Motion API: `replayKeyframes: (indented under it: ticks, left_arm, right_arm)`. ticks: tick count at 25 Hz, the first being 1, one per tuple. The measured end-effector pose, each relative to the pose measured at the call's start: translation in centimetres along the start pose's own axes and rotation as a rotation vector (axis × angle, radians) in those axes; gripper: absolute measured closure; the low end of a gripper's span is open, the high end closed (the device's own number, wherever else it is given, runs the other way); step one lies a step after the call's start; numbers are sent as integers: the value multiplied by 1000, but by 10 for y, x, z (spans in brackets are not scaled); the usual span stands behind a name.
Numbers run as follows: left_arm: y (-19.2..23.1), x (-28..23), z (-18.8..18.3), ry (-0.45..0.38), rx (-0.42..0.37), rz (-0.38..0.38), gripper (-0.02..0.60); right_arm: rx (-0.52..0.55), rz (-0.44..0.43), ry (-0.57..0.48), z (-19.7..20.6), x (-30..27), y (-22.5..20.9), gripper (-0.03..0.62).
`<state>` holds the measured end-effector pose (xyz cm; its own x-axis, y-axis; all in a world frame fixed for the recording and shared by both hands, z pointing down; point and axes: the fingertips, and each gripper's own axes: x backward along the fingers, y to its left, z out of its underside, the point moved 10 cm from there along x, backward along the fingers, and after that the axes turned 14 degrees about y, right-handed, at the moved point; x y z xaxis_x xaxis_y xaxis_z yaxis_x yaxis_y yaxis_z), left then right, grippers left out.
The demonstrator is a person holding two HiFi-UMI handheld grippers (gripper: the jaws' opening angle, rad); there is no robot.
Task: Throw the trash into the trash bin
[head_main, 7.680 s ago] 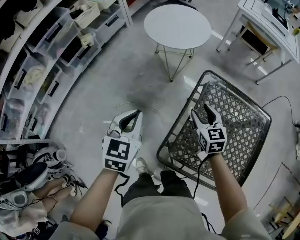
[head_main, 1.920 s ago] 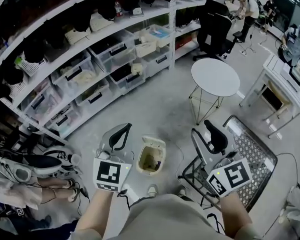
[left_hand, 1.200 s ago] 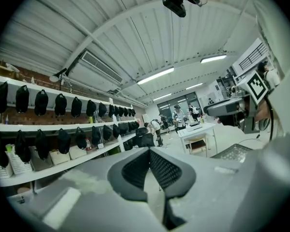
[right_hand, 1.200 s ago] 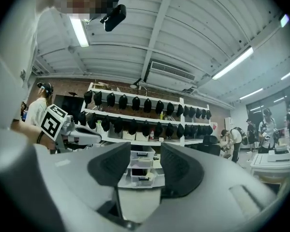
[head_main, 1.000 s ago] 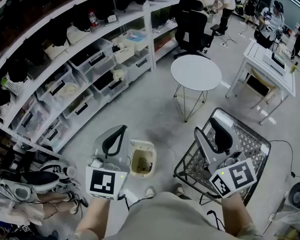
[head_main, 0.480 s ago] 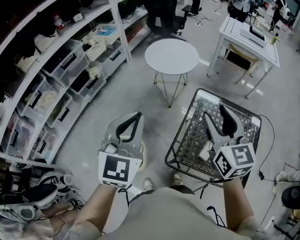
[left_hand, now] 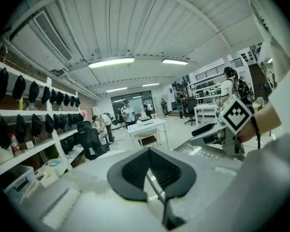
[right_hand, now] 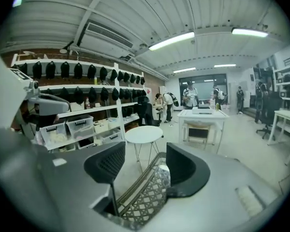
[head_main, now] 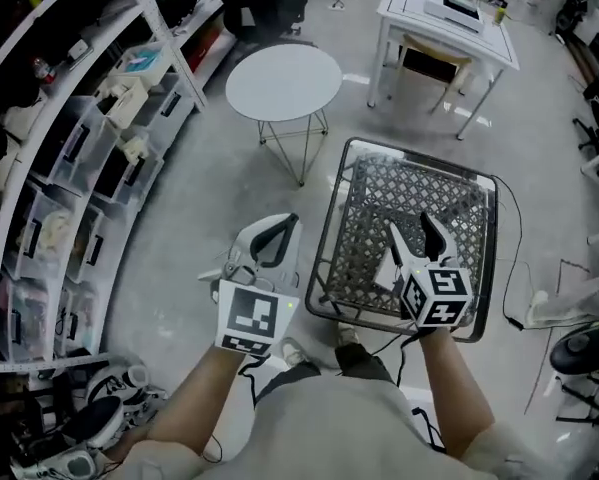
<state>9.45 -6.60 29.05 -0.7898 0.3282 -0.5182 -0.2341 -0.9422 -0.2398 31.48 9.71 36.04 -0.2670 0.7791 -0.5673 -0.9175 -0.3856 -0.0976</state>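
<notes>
Trash: no piece identifiable in any view, so its place, heading and long axis cannot be told. Trash bin: not in view. Wire mesh basket (head_main: 374,198): under and ahead of your right tongs (head_main: 408,221); only bare lattice shows there. Your right tongs: spread, jaws just been opening, nothing between them. Your left tongs (left_hand: 148,150): clenched tip to tip, empty, over the floor left of the basket. Handling, as a judgement: loose waste is likely light and crushable; once found, pinch it gently across its bulk.
</notes>
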Motion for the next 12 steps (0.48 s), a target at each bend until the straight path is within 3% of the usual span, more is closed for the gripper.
replayKeyframes:
  ticks: [6, 12]
  left_arm:
    - [-27, -56, 16, 94, -24, 115, 580]
    - [-56, -103, 52, 204, -25, 202, 578]
  right_arm:
    - [-190, 40, 146, 58, -35, -33, 309]
    - [-295, 95, 256, 124, -68, -51, 283]
